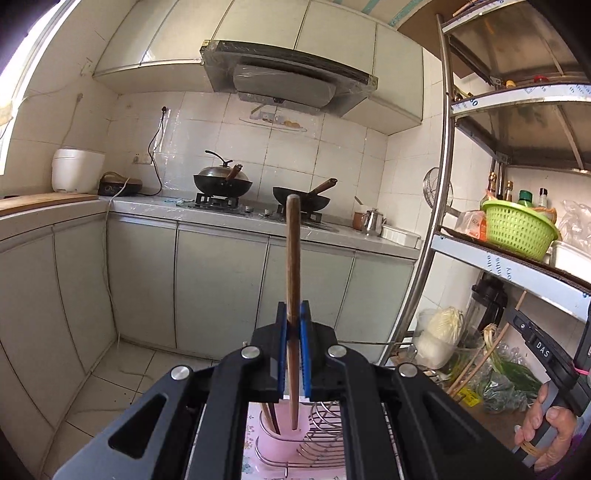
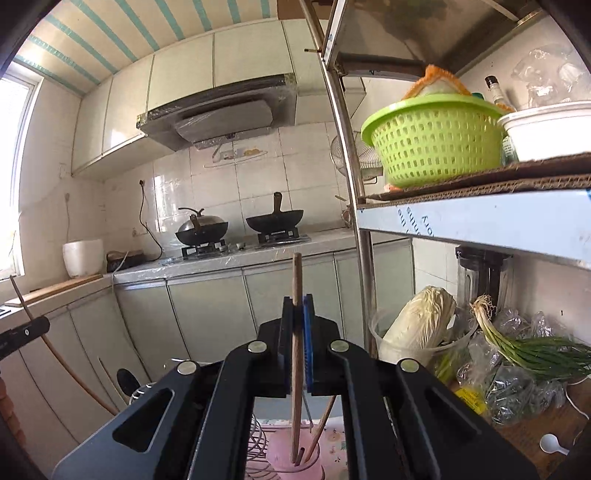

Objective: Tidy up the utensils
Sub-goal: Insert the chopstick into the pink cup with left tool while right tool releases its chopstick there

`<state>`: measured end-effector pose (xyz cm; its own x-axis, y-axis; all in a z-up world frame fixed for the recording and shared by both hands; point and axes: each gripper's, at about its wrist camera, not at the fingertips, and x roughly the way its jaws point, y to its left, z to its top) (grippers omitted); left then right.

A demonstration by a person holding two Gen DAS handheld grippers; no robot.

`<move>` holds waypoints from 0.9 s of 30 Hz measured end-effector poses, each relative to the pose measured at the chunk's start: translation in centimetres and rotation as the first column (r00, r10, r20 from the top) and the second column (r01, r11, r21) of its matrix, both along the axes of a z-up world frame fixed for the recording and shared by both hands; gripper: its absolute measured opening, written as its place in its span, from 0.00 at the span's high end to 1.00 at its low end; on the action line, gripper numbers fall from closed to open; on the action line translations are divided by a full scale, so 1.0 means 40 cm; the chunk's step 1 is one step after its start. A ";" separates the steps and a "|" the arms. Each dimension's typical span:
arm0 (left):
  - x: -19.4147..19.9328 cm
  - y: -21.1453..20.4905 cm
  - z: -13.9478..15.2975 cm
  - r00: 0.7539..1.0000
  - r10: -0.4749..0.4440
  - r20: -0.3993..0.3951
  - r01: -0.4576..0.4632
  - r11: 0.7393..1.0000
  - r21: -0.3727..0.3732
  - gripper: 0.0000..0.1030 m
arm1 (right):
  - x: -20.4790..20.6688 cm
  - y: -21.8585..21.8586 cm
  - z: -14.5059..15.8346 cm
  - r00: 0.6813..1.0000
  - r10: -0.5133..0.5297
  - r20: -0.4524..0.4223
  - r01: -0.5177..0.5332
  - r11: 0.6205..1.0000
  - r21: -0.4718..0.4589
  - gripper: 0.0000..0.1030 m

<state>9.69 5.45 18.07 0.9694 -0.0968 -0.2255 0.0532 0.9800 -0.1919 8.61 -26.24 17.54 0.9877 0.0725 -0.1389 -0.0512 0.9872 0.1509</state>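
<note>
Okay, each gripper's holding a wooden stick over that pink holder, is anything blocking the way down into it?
Nothing visible blocks it. The left gripper and right gripper each clamp a wooden stick upright, lower ends at the pink holder. Other sticks already lean inside, with room beside them.

A small kitchen with white tiled walls point(image 1: 295, 144) and a pale tiled floor point(image 1: 110, 384). Grey-green base cabinets point(image 1: 221, 288) run under an L-shaped counter point(image 1: 369, 240); matching wall cabinets point(image 1: 258, 26) flank a range hood point(image 1: 288, 74). A steel shelf rack point(image 2: 347, 147) stands at the right. Daylight enters through a window point(image 2: 11, 177) on the left, below a striped ceiling point(image 2: 147, 29).
</note>
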 end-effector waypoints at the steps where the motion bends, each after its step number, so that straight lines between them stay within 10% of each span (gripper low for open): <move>1: 0.014 -0.003 -0.013 1.000 0.008 -0.013 -0.008 1.000 0.011 0.95 | 0.008 0.003 -0.013 1.000 0.001 -0.012 -0.001 1.000 -0.006 0.95; 27: 0.160 -0.057 -0.288 0.957 0.024 -0.289 -0.001 0.997 0.081 0.93 | 0.058 0.033 -0.180 0.968 0.043 -0.248 -0.048 0.999 -0.012 0.95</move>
